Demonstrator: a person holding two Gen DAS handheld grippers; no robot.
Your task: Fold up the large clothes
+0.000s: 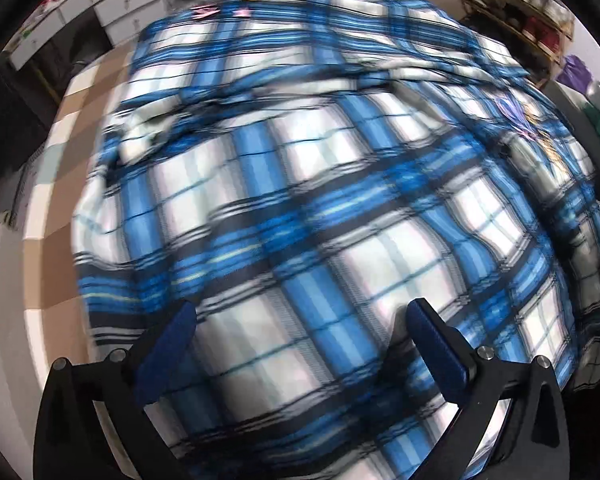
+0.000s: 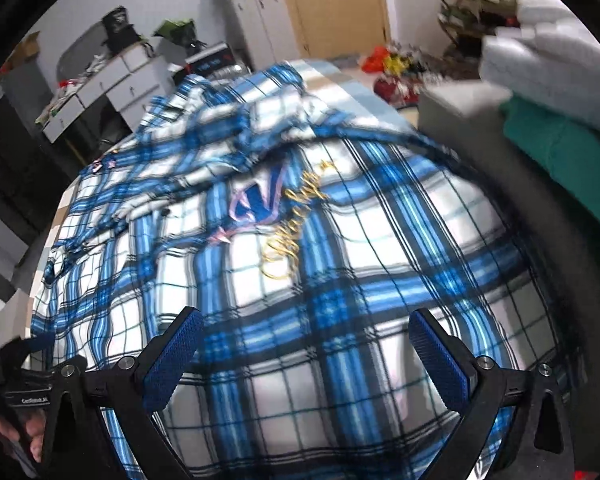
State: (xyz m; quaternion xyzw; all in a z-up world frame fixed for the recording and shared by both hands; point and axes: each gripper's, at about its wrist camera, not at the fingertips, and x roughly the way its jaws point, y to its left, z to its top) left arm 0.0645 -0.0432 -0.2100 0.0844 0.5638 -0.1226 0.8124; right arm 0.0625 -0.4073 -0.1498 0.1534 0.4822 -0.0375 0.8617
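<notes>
Even, bright indoor light is falling across both views, without harsh glare. Motion blur is smearing the plaid shirt, heaviest in the left wrist view. Fisheye distortion is bulging the centre, and black vignetting is cutting the corners.

The shirt is patterned in a blue, white and black plaid, with gold script and a blue-and-pink emblem embroidered on it. The table is chequered in brown, white and pale grey-blue. Blue textured pads are carried on black gripper frames. A green cloth is seen at the right.
</notes>
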